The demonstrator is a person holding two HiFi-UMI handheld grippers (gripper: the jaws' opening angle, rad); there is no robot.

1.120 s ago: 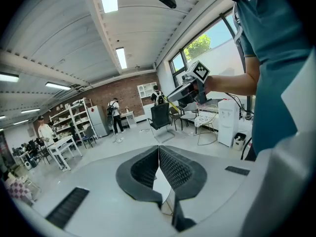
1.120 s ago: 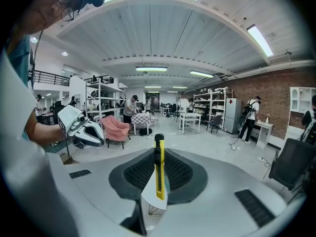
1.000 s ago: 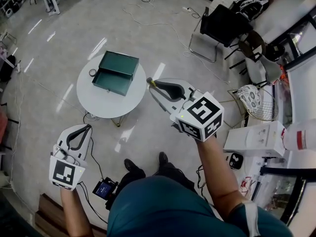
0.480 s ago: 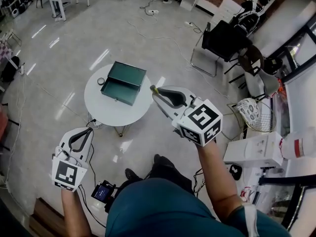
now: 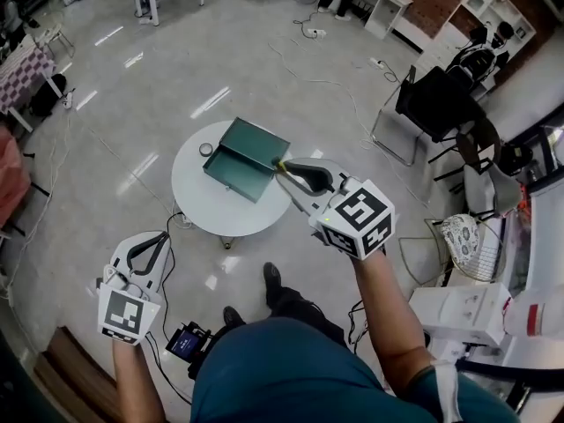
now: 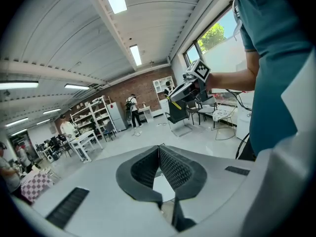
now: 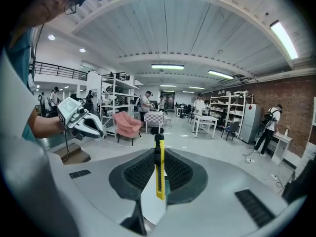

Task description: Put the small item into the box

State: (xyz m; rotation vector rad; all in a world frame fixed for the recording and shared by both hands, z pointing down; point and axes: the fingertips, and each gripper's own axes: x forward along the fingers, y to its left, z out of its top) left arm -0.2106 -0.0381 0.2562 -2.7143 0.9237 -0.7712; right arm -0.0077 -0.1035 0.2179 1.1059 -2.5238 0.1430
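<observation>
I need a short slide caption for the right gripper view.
Right gripper shut on a yellow utility knife held between its jaws.

The right gripper point(image 5: 286, 169) (yellow knife point(image 5: 278, 162) clamped) has moved up to the green box point(image 5: 254, 139).

Round desk point(image 5: 211, 205) stands on the floor, ahead of the person. Box point(image 5: 249, 148) sits on the desk's far right part. Small round item point(image 5: 206, 150) lies on the desk just beside the box's left corner. Right claw point(image 5: 282, 167) reaches in from the right, over the desk's right edge, tips at the box's right side. Utility knife point(image 7: 159, 167) stands between its jaws, pointing forward. Left claw point(image 5: 163, 234) is near-left of the desk, well apart, over the floor. Chair point(image 5: 438, 104) stands beyond the desk, far right.
</observation>
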